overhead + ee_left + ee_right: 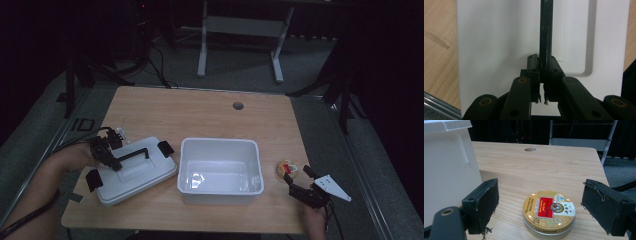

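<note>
A white box lid (145, 176) with a black handle (134, 154) and black end latches lies on the table's left side. My left gripper (117, 164) is shut on that handle. In the left gripper view the jaws pinch the black handle bar (546, 37) over the white lid (499, 50), with the left gripper (541, 63) closed tight. A round gold tin (286, 168) with a red label sits to the right of the white bin (220, 143). My right gripper (299, 178) stands open just in front of the tin (549, 212), its pads (484, 202) spread wide on either side without touching.
The open white bin's wall (449, 170) rises close on the left of the right gripper. The wooden table (200, 115) has a cable hole (238, 105) near its far edge. Beyond the table stand a white frame (240, 25) and dark floor.
</note>
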`<state>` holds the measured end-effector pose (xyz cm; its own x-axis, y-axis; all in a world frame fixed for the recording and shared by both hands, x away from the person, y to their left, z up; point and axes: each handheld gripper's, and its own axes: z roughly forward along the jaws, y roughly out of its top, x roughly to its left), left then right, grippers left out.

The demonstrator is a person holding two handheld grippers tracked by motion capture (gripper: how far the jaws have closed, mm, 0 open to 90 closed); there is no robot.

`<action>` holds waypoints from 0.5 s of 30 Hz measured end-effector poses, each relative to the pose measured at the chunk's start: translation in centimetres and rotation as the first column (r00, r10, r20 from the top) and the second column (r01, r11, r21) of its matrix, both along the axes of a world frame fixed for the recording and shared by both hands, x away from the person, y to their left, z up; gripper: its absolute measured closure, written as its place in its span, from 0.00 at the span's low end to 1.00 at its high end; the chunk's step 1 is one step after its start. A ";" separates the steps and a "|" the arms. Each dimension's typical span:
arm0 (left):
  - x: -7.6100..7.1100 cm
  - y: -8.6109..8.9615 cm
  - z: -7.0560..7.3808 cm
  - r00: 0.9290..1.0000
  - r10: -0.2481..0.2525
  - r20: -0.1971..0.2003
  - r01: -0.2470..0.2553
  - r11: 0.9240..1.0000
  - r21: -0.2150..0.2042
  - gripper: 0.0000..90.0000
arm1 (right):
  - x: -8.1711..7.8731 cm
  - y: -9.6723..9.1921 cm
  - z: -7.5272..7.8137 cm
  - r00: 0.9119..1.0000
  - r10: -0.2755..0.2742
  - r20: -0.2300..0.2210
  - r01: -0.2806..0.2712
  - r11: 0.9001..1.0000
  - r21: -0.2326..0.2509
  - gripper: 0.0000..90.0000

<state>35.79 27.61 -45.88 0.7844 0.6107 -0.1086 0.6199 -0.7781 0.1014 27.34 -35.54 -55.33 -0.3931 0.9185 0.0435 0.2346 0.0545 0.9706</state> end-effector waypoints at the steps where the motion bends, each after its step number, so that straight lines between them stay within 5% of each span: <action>1: 0.0 0.0 -0.3 1.000 -0.004 -0.006 0.004 1.000 -0.002 0.93 | 0.0 0.0 0.0 1.000 0.000 0.001 0.000 1.000 0.002 0.15; 15: -0.1 0.8 -3.3 0.999 0.010 -0.033 -0.011 0.999 -0.036 0.92 | 0.0 -0.1 0.0 1.000 0.000 -0.007 0.000 1.000 0.017 0.15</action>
<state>35.70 28.44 -49.19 0.7738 0.6138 -0.1563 0.6312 -0.7679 0.1092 27.37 -35.67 -55.34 -0.3930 0.9175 0.0615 0.2411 0.0383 0.9697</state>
